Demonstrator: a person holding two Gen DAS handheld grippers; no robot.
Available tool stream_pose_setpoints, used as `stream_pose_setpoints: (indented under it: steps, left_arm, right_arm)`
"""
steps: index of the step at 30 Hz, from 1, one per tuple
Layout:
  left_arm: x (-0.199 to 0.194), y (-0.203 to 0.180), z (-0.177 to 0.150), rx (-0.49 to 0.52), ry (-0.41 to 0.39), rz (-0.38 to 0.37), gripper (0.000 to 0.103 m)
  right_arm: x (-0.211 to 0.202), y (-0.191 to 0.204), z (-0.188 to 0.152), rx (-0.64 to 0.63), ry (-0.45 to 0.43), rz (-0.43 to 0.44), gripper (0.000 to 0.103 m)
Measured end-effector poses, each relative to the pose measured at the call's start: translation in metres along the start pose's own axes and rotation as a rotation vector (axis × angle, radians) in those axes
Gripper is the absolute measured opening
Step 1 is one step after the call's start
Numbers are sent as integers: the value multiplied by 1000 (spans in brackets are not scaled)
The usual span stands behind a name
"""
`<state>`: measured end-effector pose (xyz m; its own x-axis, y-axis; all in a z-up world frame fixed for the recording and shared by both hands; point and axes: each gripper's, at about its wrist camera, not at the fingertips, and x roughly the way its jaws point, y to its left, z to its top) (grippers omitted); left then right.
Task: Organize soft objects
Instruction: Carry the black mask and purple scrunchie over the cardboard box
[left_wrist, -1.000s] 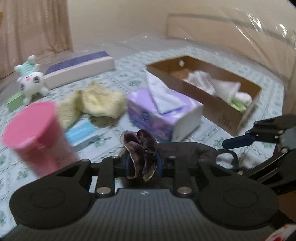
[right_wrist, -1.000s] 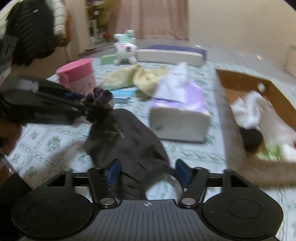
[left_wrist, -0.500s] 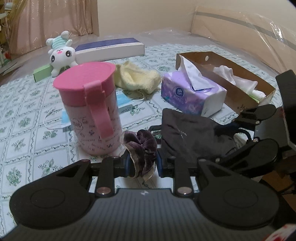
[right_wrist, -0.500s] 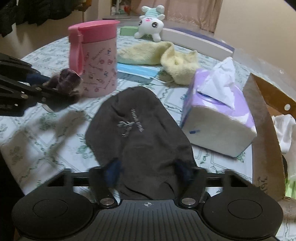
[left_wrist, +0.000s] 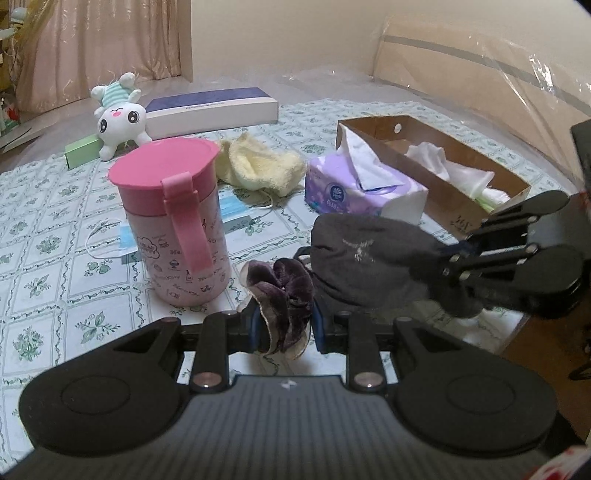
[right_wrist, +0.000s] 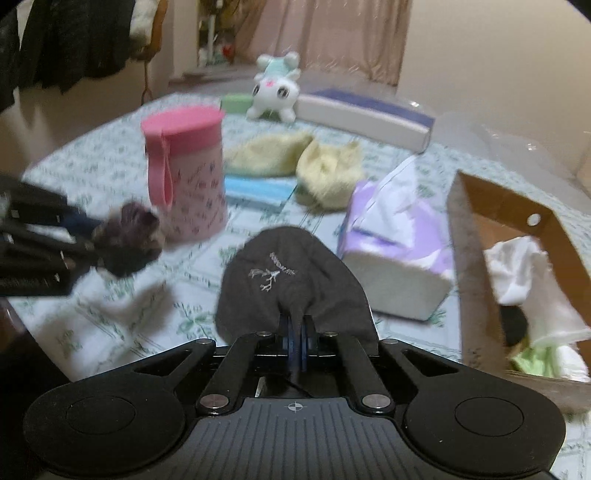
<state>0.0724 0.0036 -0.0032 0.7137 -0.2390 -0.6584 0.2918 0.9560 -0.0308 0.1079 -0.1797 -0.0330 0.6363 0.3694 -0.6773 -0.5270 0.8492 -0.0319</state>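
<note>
Fingers of the left gripper (left_wrist: 283, 325), tilted downward, clamp a purple scrunchie (left_wrist: 280, 291), while the right gripper (right_wrist: 295, 339), also angled down, pinches a dark cloth (right_wrist: 288, 280) near the worktop's (left_wrist: 55, 229) front edge.

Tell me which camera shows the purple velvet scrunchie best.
The left wrist view: the purple velvet scrunchie sits sharp and close, pinched in the left gripper. The right wrist view shows it only as a motion-blurred dark lump at the left, beside the pink cup.
</note>
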Motion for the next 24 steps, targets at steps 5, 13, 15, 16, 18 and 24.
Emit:
stream_pose_setpoints:
  steps: [5,13,15,16,18,24]
  left_arm:
    - [-9,-7,1,-27,-9,-19,24]
    - [-19,-19,3,-49,-23,-42,24]
    - [-20,-24,6,-41,-31,-48,24]
    - [-21,-26,8,-36,-33,-51,24]
    - [-22,-32,11,-26,-40,-59,24]
    - [-18,-50,24,2,-47,-87,24]
  right_arm:
    - [-36,-8,6,45,-57,-15,4]
    - [-80,-27,9,127,-113,-43,4]
    - [-88,-30,8,131,-122,-54,4]
    - [-92,-32,7,138,-126,-58,4]
    - [-99,-36,4,154,-135,-58,4]
    - [-117,-53,-4,183,-154,-103,4]
